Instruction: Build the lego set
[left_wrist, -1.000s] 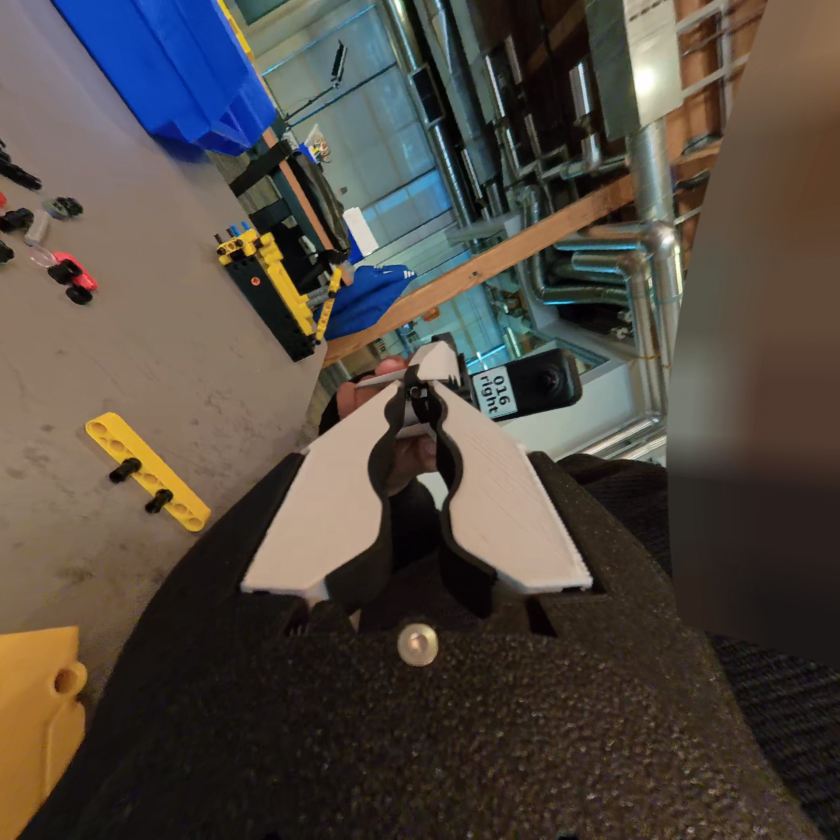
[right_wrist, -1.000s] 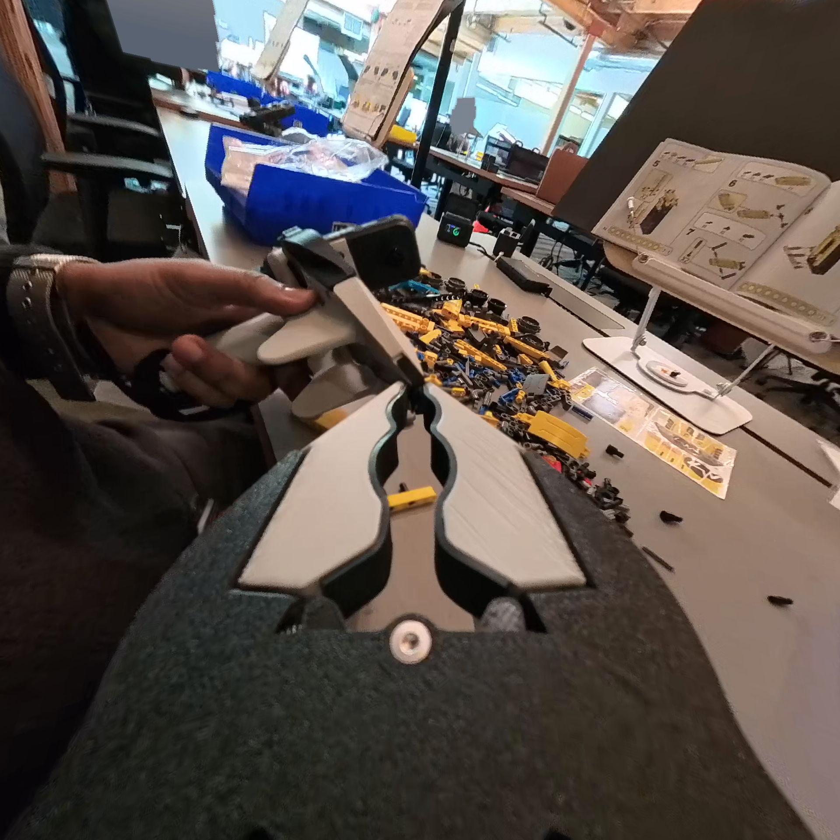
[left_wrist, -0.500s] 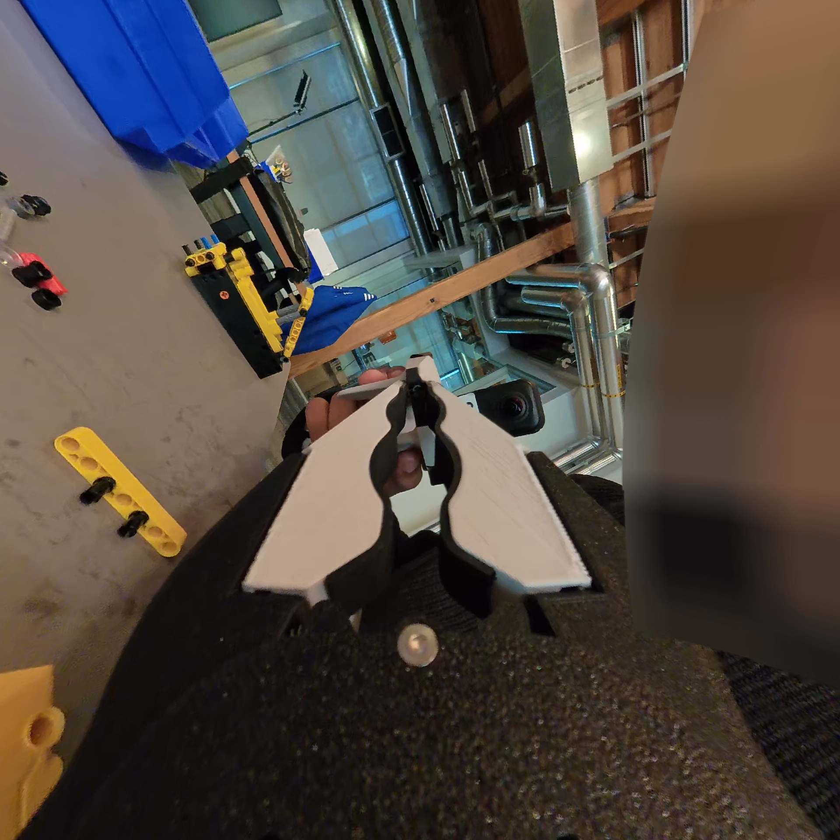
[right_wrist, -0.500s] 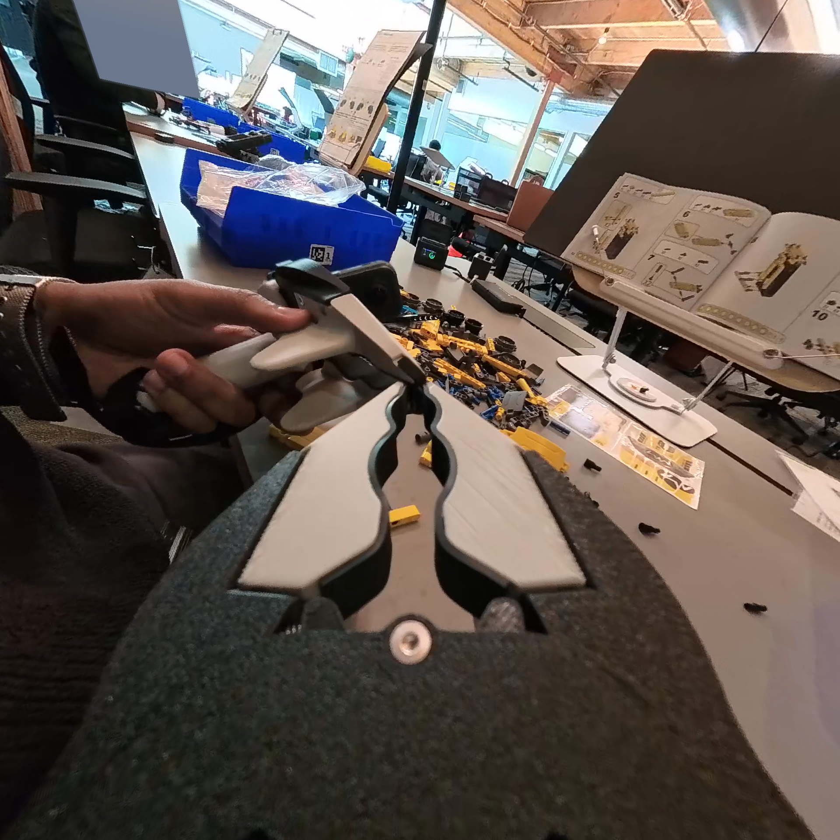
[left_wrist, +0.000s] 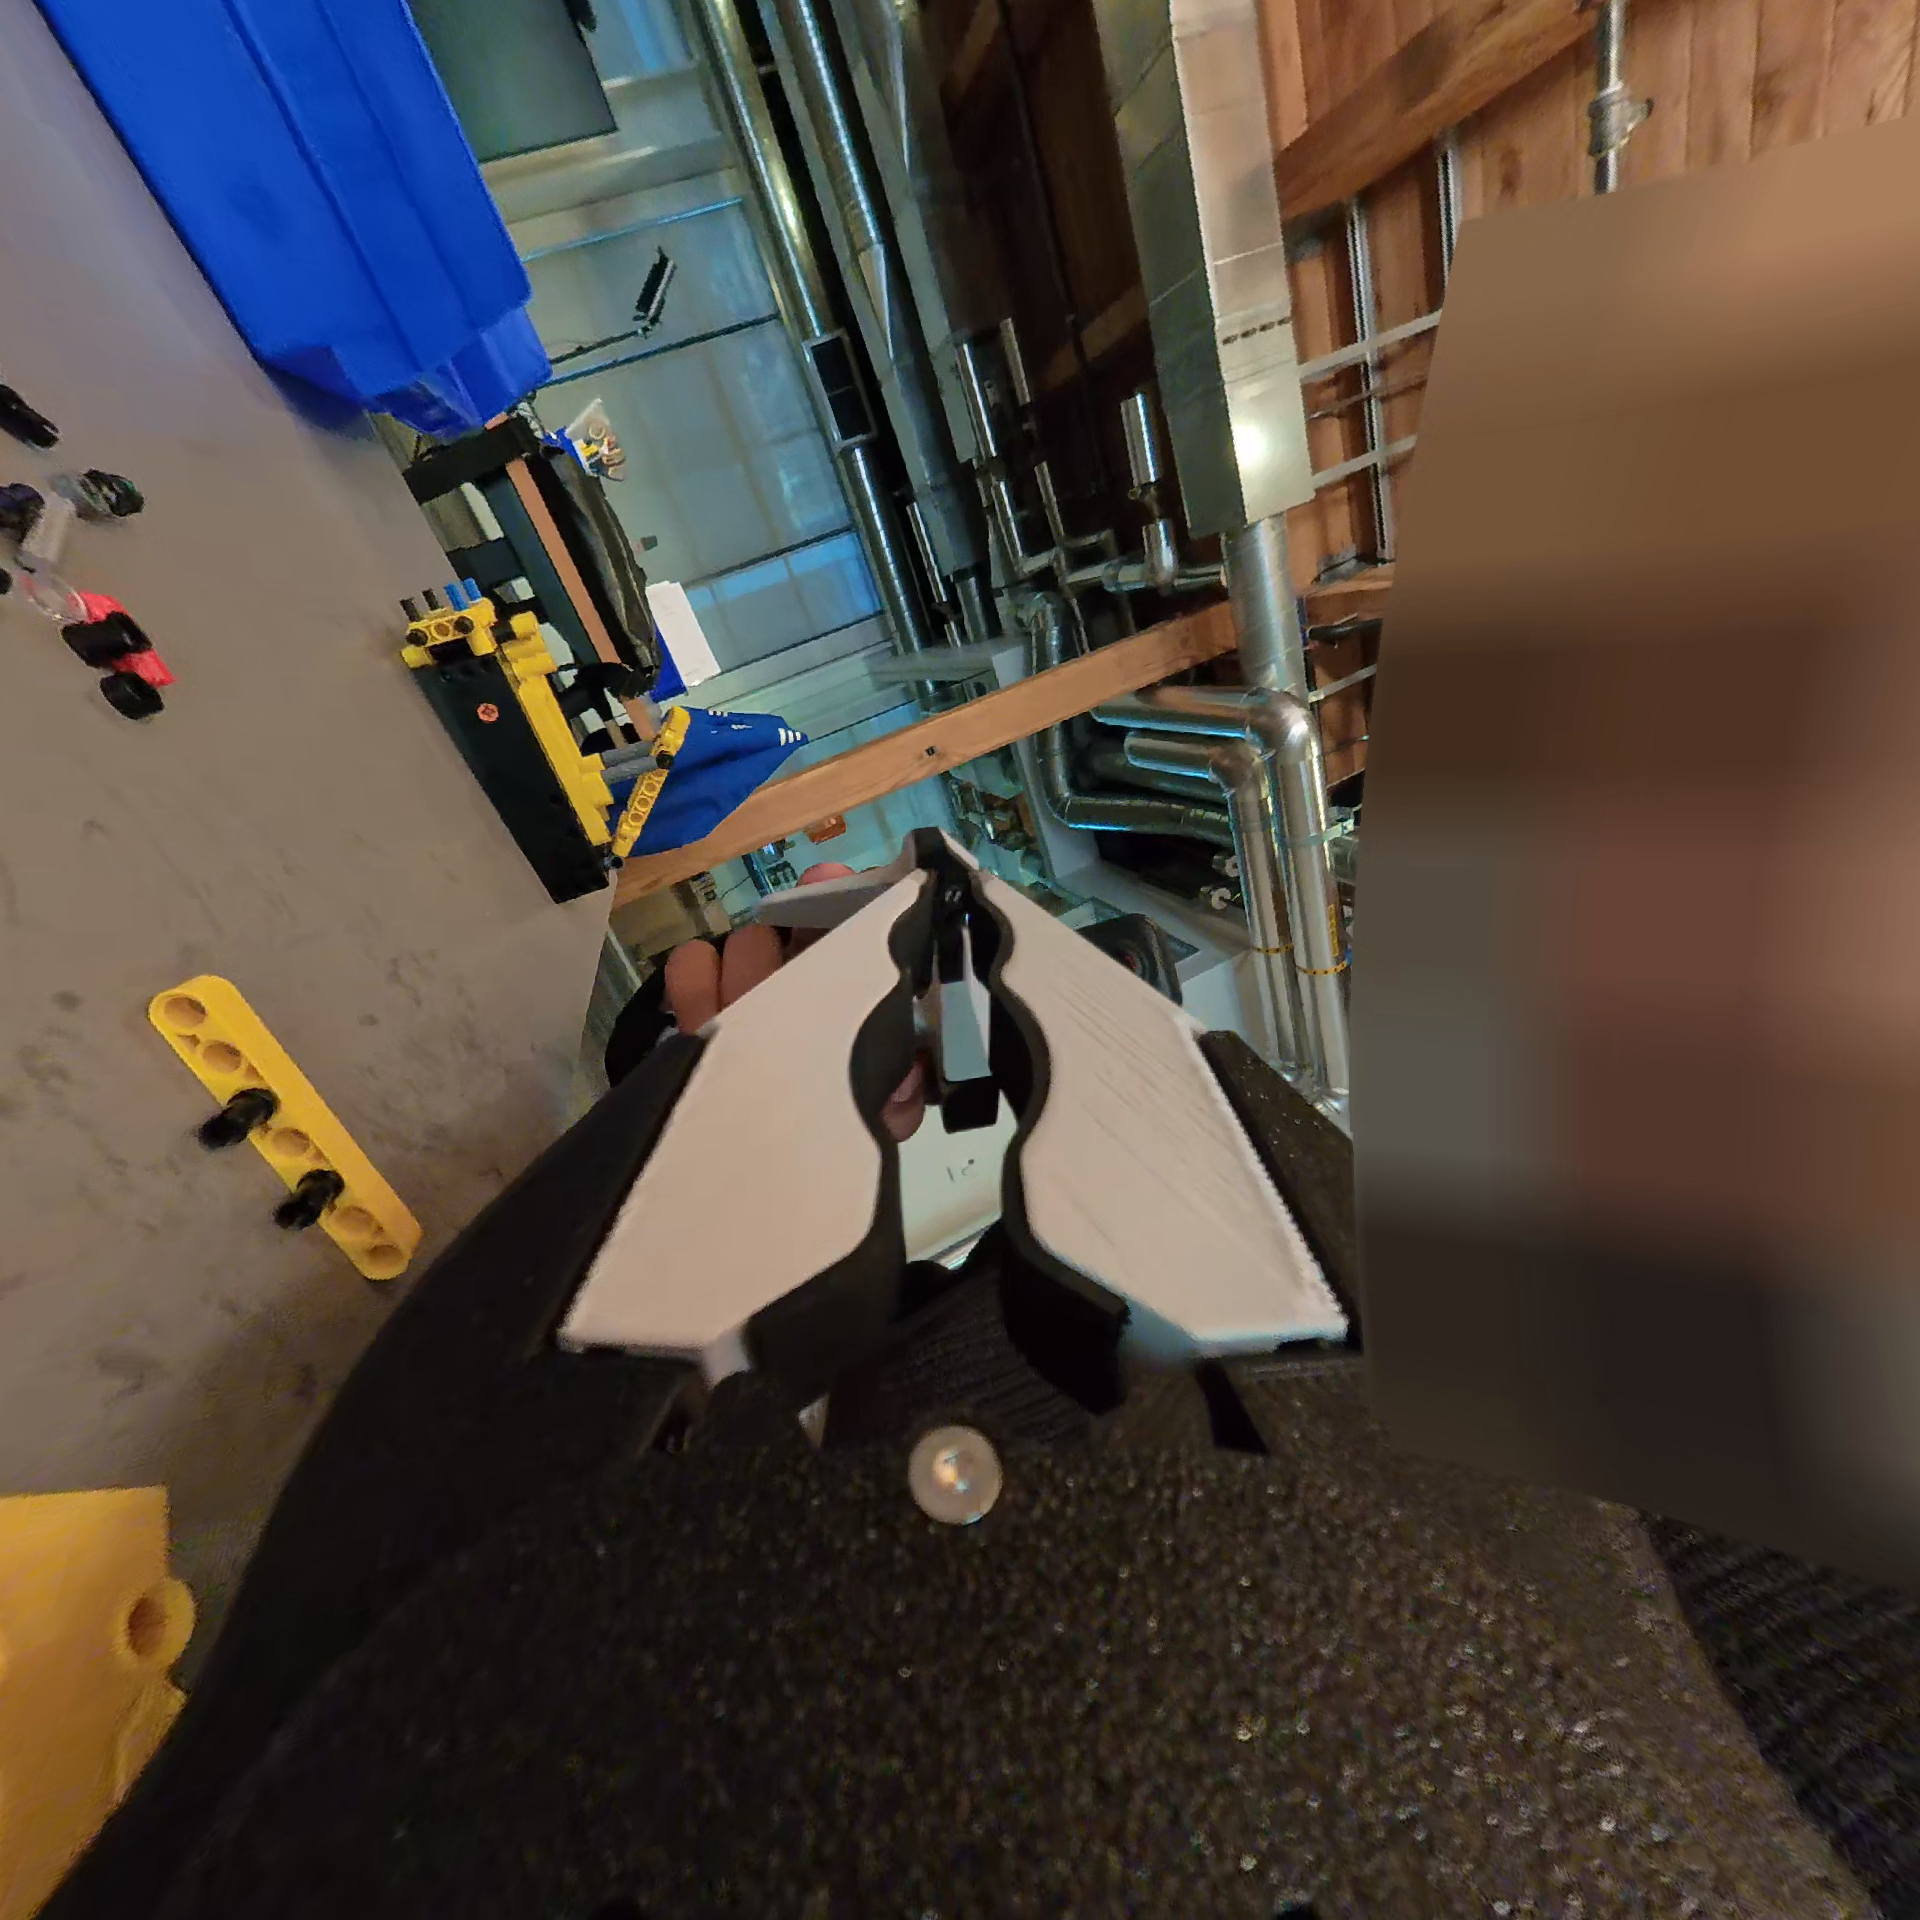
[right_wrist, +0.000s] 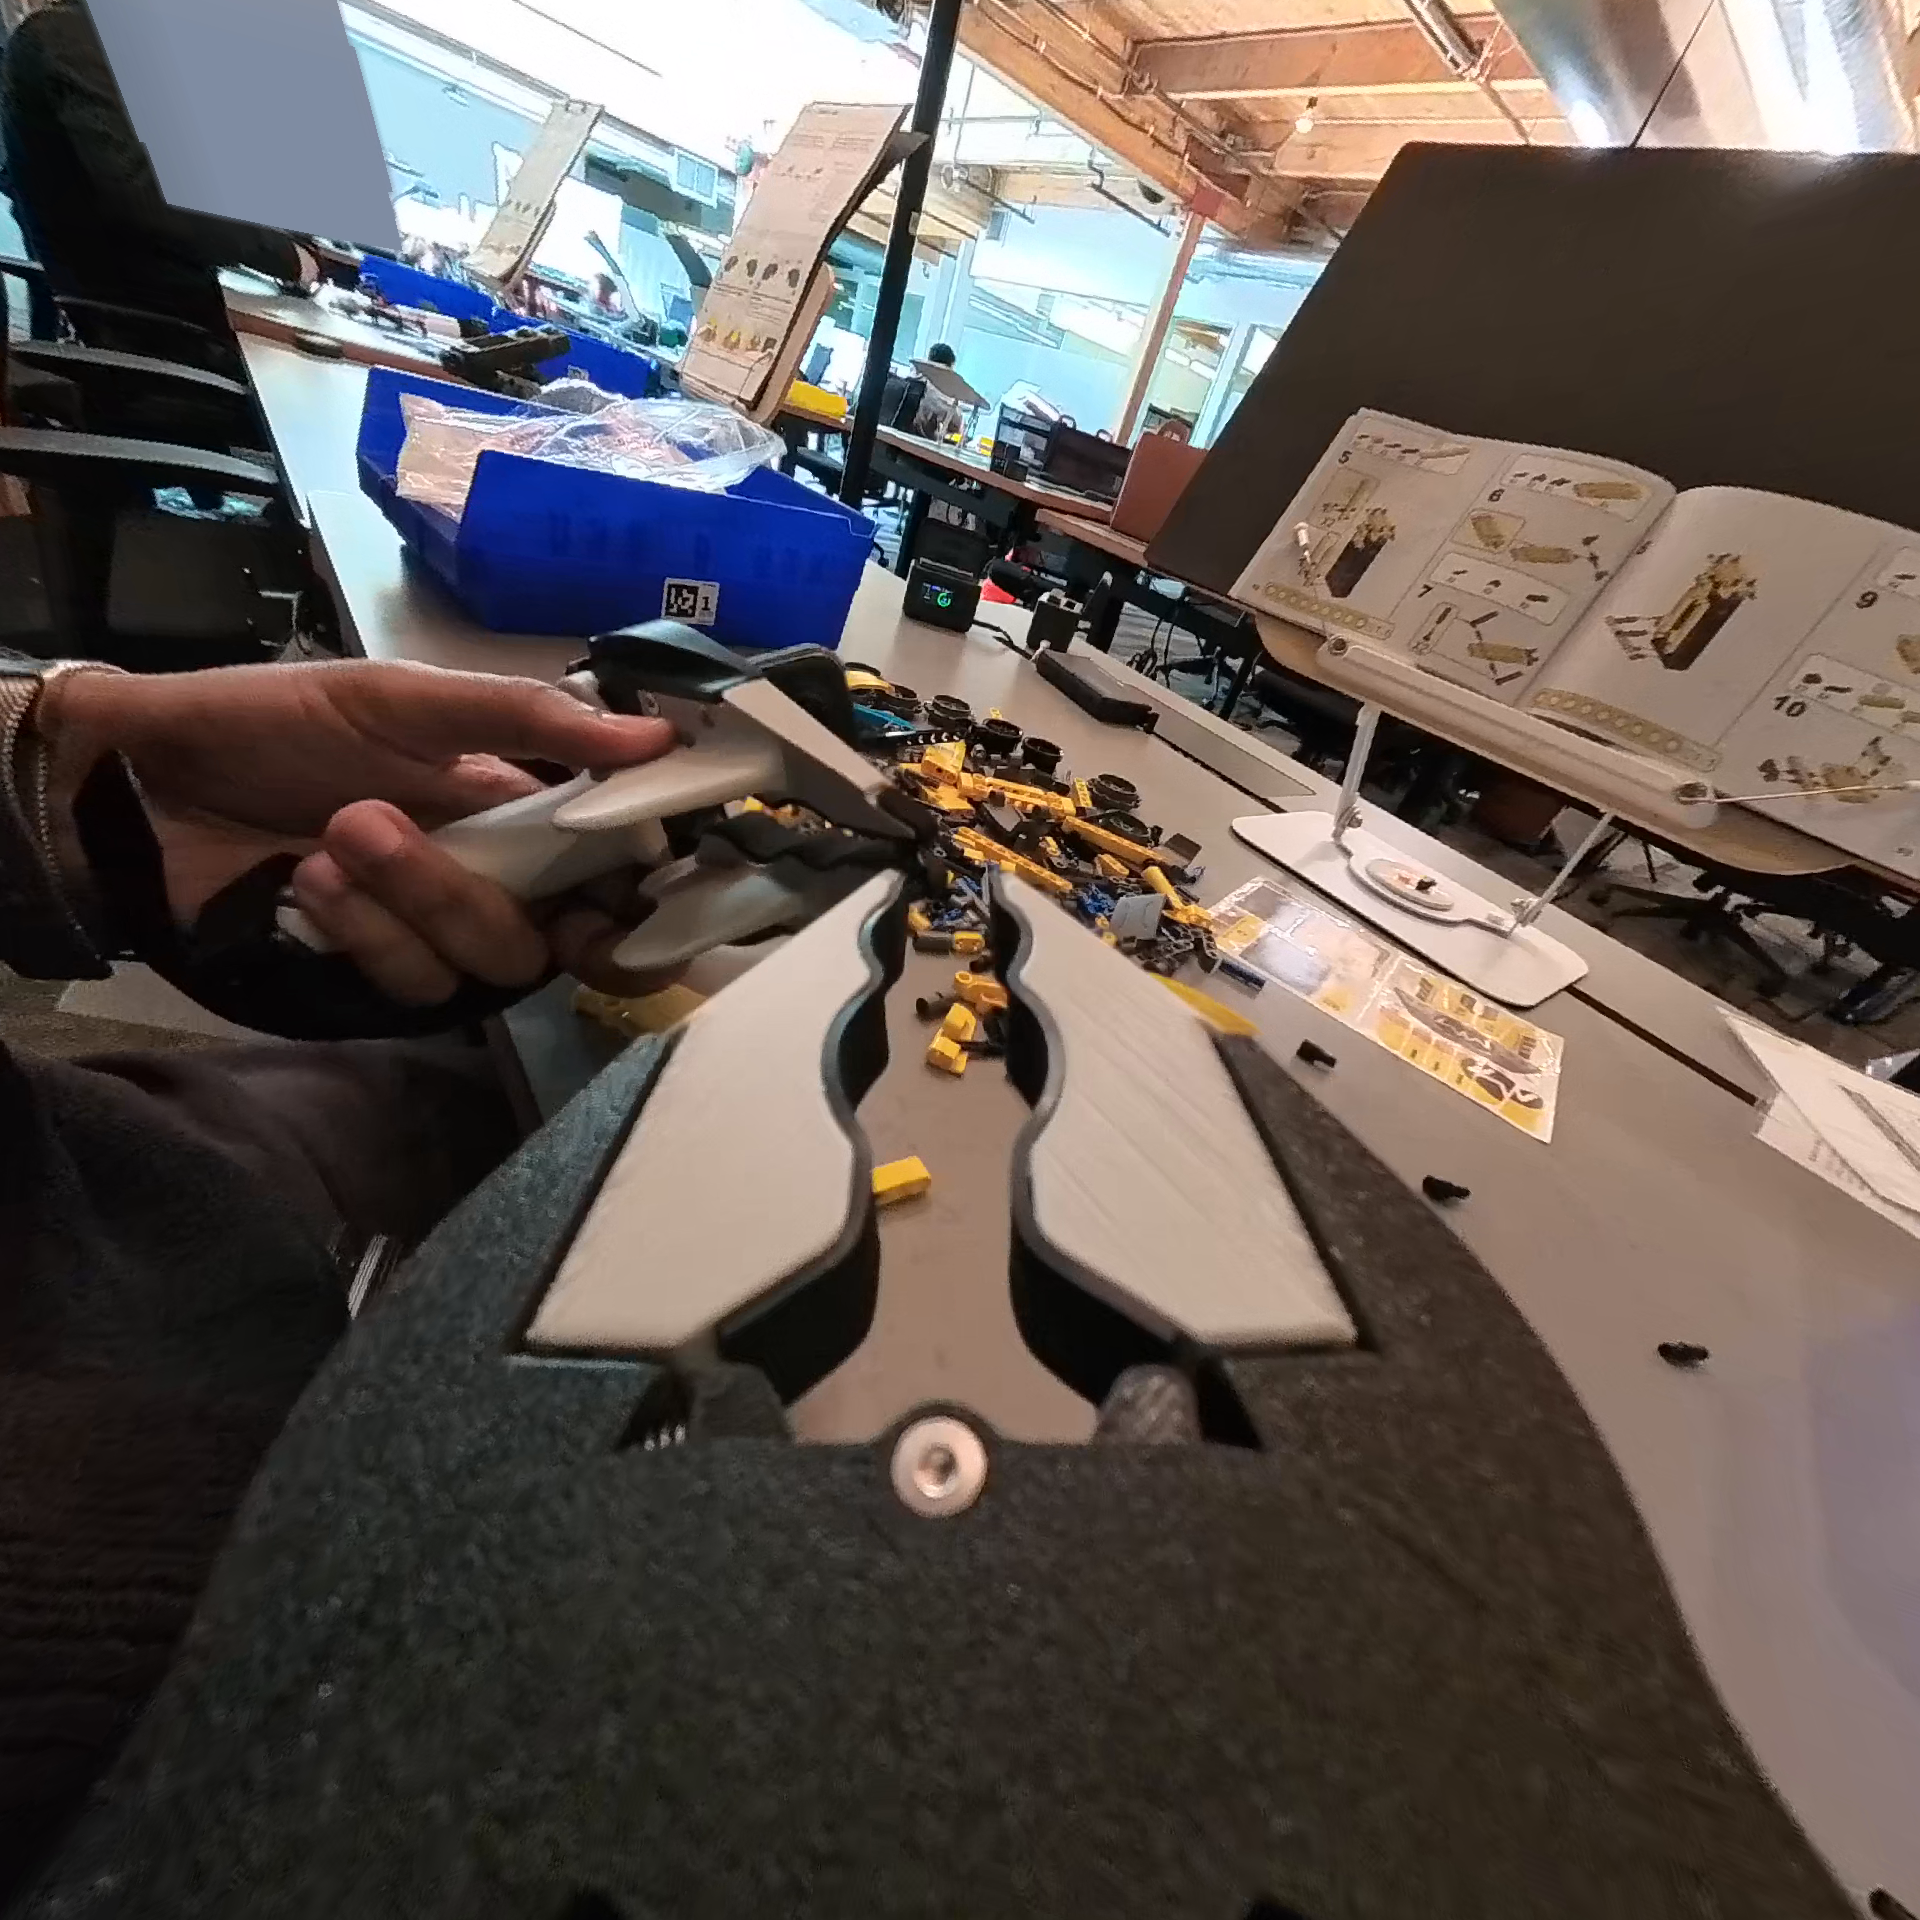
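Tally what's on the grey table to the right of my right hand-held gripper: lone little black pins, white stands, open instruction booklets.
Small black plastic pins lying alone: 3
White metal book stand: 1
Open paper instruction booklet on that stand: 1
Total: 5

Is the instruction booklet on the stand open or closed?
Open. The instruction booklet lies spread on the white stand, with two facing pages of building steps in the right wrist view.
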